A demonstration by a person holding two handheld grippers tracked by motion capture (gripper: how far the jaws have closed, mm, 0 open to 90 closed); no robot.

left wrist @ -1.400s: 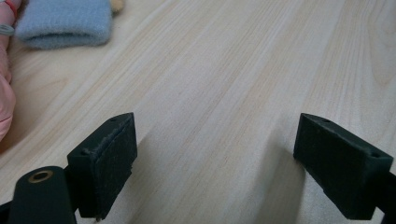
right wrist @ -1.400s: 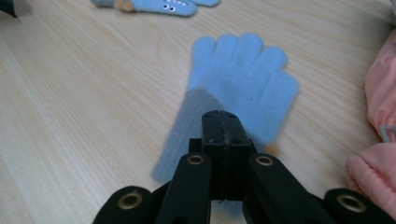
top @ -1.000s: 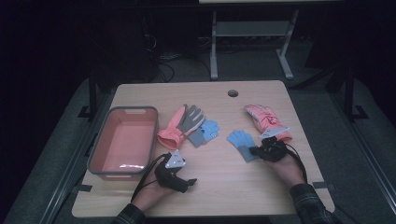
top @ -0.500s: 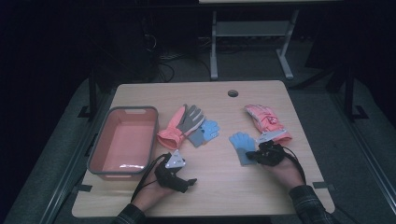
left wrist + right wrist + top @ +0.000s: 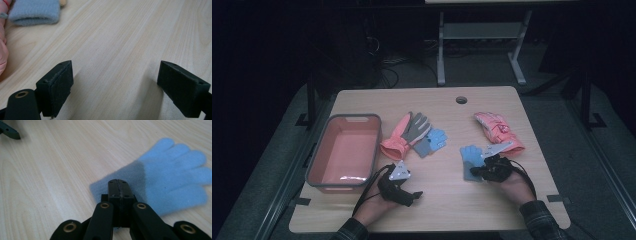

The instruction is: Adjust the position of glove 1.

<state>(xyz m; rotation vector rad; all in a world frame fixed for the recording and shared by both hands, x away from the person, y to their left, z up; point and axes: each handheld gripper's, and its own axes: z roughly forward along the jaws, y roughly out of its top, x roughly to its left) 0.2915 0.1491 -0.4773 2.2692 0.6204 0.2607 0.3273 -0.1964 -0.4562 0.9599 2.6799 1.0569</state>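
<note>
Meanwhile, near the tabletop's (image 5: 447, 107) right edge, the right gripper (image 5: 119, 185) has its jaws pressed together on the cuff of a light-blue glove (image 5: 172, 173) – seemingly to lift it – while the left gripper (image 5: 116, 80), jaws apart, waits over bare wood beside the pink bin (image 5: 343, 152)

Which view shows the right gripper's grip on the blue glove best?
The right gripper view: the right gripper has its jaws shut together over the cuff of the blue glove. Whether fabric is pinched I cannot tell. The high view shows gripper and glove small, contact hidden. The left gripper view shows a different blue cuff.
</note>
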